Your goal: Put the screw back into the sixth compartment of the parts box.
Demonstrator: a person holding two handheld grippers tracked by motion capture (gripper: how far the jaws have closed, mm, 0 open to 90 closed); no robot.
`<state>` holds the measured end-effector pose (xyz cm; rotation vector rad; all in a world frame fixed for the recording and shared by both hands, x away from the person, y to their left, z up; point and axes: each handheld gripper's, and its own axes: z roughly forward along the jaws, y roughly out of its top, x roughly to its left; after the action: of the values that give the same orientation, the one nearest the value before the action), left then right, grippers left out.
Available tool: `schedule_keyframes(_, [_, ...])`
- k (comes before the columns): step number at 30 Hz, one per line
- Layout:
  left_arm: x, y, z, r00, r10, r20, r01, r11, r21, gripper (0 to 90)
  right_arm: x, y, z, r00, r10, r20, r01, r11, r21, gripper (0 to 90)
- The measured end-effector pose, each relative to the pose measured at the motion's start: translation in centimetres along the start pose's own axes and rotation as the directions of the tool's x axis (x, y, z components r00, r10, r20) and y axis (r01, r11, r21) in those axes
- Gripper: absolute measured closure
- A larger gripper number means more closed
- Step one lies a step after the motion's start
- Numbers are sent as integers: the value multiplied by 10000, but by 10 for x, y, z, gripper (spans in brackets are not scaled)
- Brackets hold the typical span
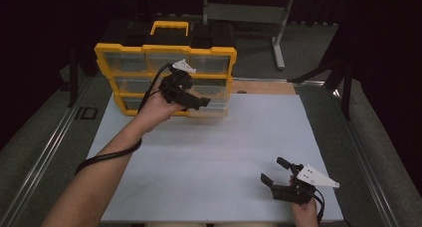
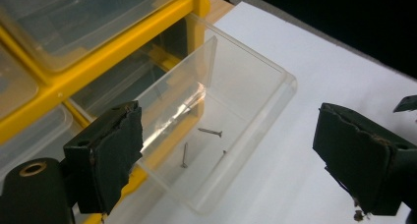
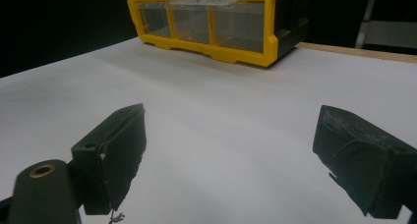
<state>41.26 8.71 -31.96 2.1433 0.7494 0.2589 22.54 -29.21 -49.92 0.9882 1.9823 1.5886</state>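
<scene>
Clear drawer (image 2: 231, 116) pulled out of yellow organizer (image 1: 164, 50) (three screws (image 2: 210, 131) inside), left gripper (image 1: 201, 101) spread wide, nothing held, likely for access; right gripper (image 1: 276, 173) parked wide over tabletop (image 1: 209, 152), empty.

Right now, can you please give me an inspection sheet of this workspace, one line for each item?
Surface: white table top, bare in the middle.
Job's things: yellow drawer cabinet stands at the far left of the table; one clear drawer is pulled out, with a few small screws lying inside.
Clutter: nothing seen.
Grippers: left gripper is open in front of the pulled-out drawer, not touching it; right gripper is open near the table's near right corner, holding nothing.
Cables: black cable trails from the left gripper under the forearm.
Surroundings: dark room, grey metal stand behind the table, grey floor at the sides.
</scene>
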Motion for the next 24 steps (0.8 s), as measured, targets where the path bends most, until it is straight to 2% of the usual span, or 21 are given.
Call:
schedule_keyframes(1, [-2, -5, -4, 9997, 113, 219, -108, 9997, -216, 56, 0, 0, -1, 10000, -17, -12, 17, 10000, -14, 126])
schedule_keyframes(4, [-4, -10, -7, 9998, 79, 189, -70, 9989, -471, 20, 1, 0, -2, 10000, -26, -1, 26, 10000, -45, 126])
schedule_keyframes(5, [-7, -16, -10, 9999, 157, 45, -153, 9972, -737, 12, 1, 1, -2, 10000, -38, 28, 38, 10000, -73, 126])
schedule_keyframes(6, [-7, -16, -10, 9999, 157, 45, -153, 9972, -737, 5, 1, 1, -2, 10000, -38, 34, 38, 10000, -73, 126])
schedule_keyframes(7, [-11, -22, -12, 9990, 420, -182, -435, 9945, -951, 5, 1, 1, -2, 10000, -42, 35, 42, 10000, -76, 126])
schedule_keyframes(9, [-14, -28, -14, 9984, 506, -238, -530, 9922, -1125, 5, 1, 1, -2, 10000, -56, 32, 56, 10000, -67, 126])
schedule_keyframes(10, [-14, -28, -14, 9984, 506, -238, -530, 9922, -1125, 5, 1, 1, -2, 10000, -56, 32, 56, 10000, -67, 126])
schedule_keyframes(13, [-17, -45, -15, 9985, 543, -33, -543, 9910, -1222, 5, 1, 1, -2, 10000, -57, 60, 58, 10000, -79, 126])
schedule_keyframes(16, [-20, -54, -16, 9980, 626, -97, -634, 9889, -1345, 5, 1, 1, -2, 9999, -66, 76, 66, 10000, -66, 127])
schedule_keyframes(17, [-23, -61, -17, 9974, 720, -81, -724, 9873, -1414, 5, 0, 1, -2, 9999, -83, 87, 84, 10000, -49, 126])
schedule_keyframes(24, [-30, -81, -22, 9952, 964, 188, -923, 9837, -1543, 5, 1, 1, -2, 10000, -64, 69, 64, 10000, -6, 126])
